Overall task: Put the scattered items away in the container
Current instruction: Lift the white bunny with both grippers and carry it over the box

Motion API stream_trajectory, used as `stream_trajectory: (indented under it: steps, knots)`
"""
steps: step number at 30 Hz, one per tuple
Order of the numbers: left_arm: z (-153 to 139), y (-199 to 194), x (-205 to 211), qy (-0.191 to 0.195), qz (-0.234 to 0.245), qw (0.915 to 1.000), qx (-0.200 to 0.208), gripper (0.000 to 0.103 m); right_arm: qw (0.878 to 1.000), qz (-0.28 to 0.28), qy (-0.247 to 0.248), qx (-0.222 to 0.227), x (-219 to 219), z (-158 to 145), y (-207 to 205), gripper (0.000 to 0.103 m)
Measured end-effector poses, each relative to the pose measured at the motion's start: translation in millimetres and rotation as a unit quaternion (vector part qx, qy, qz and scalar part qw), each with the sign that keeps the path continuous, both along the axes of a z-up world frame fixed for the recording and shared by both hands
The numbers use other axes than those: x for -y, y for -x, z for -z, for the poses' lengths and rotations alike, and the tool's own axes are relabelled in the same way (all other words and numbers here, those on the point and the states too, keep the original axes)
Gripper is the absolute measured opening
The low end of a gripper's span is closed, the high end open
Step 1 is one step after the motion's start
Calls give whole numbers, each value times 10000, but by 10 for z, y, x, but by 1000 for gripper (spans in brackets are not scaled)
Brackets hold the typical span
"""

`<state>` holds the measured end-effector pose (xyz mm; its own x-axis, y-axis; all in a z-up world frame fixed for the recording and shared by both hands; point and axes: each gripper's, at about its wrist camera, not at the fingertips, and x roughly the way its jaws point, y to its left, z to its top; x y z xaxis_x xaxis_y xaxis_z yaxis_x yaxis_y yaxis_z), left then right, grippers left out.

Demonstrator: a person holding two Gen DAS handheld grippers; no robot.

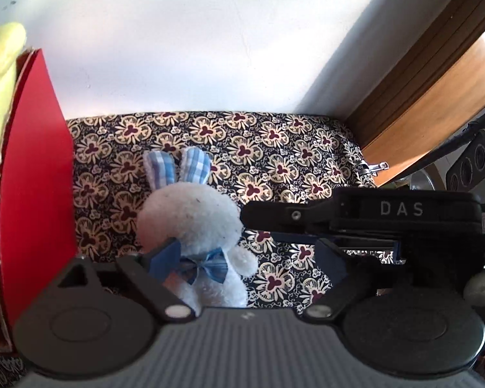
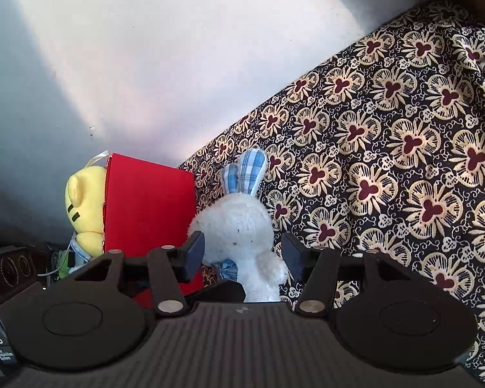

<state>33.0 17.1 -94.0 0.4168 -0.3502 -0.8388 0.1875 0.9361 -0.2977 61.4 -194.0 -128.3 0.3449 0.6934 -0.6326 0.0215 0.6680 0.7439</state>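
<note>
A white plush bunny [image 1: 190, 220] with blue checked ears and a blue bow stands upright on the floral cloth, just right of a red cardboard box [image 1: 35, 177]. My left gripper [image 1: 247, 258] is open around the bunny; its left pad [image 1: 163, 258] touches the toy and the right pad stands well apart. In the right wrist view the bunny [image 2: 239, 223] stands between the fingers of my right gripper [image 2: 242, 255], which is open, its pads close beside the body. A yellow plush toy [image 2: 84, 207] sticks out of the red box [image 2: 148, 207].
Floral cloth [image 2: 404, 161] covers the surface and stretches out to the right of the bunny. A white wall [image 1: 177, 48] rises right behind it. A wooden frame [image 1: 436, 80] stands at the right. The right gripper's black body [image 1: 388, 216] reaches in from the right, beside the bunny's head.
</note>
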Motion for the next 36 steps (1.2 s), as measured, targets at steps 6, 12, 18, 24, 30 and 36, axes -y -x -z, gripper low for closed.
stream_trajectory:
  steps: [6,12,18,24,30,36]
  knots:
    - [-35,52,-185,-118,-270,9996,53,92,9992,-231,299,117,-135,9,-160,57]
    - [161,-164,-204,-200,-517,9985,-50,93,9993,-291,128,-196,-193,132,-269,58]
    - [312,-251,-126,-353,-497,9979,-210,86,9985,-327,-19,-442,-296,218,-287,67]
    - [241,-211,-150,-360,-495,9979,-220,76,9976,-452,-319,-426,-295,168,-196,52]
    - [72,-21,-38,-236,-310,9992,4,76,9985,-418,-290,-198,-167,-35,1,51]
    - [-243,207,8,-175,27,9984,536,76,9989,-199,-209,369,-86,-377,301,51]
